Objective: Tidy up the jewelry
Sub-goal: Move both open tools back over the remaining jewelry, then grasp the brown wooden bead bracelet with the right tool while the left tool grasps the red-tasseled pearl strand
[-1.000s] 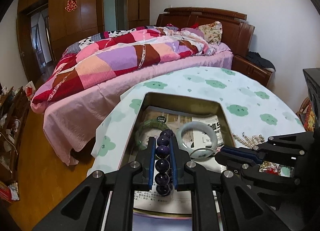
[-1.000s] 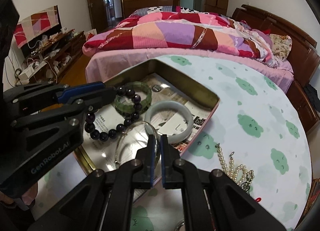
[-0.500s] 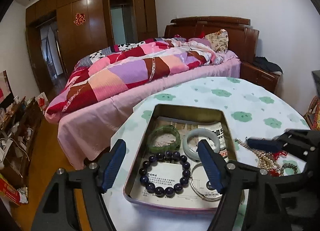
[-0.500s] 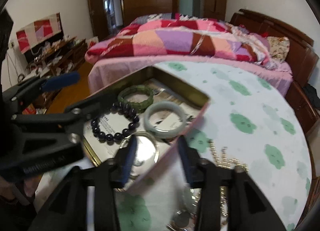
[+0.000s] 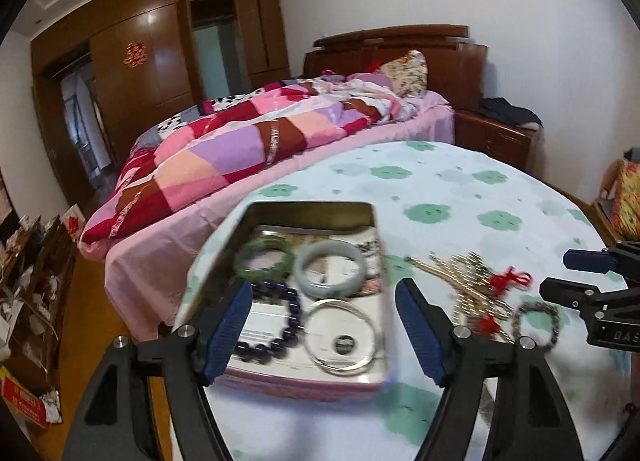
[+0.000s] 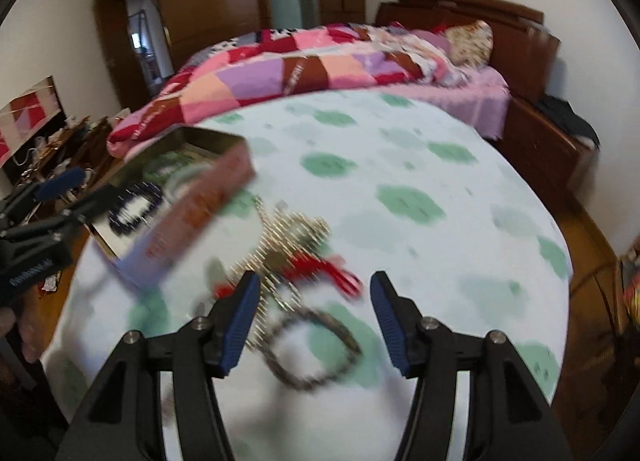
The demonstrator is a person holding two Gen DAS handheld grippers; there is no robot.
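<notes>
A metal tin (image 5: 280, 209) on the round table holds a green bangle (image 5: 264, 259), a pale jade bangle (image 5: 330, 269), a dark purple bead bracelet (image 5: 280, 321) and a thin silver bangle (image 5: 340, 337). My left gripper (image 5: 324, 325) is open and empty, raised in front of the tin. Right of the tin lies a tangle of pearl and gold chains (image 5: 468, 281) with red knots (image 5: 512, 279), and a dark bead bracelet (image 5: 536, 321). My right gripper (image 6: 314, 319) is open and empty just above that dark bracelet (image 6: 316, 349), with the chains (image 6: 288, 237) beyond. The tin (image 6: 192, 201) is at its left.
The table has a white cloth with green clouds (image 5: 460, 197). A bed with a patchwork quilt (image 5: 240, 149) stands beyond it, with a wooden nightstand (image 5: 496, 137) to the right. Cluttered shelves (image 5: 28, 273) line the floor at the left.
My left gripper let go of the purple bead bracelet into the tin, opened and drew back. My right gripper opened and swung right, from the tin to the pile of chains.
</notes>
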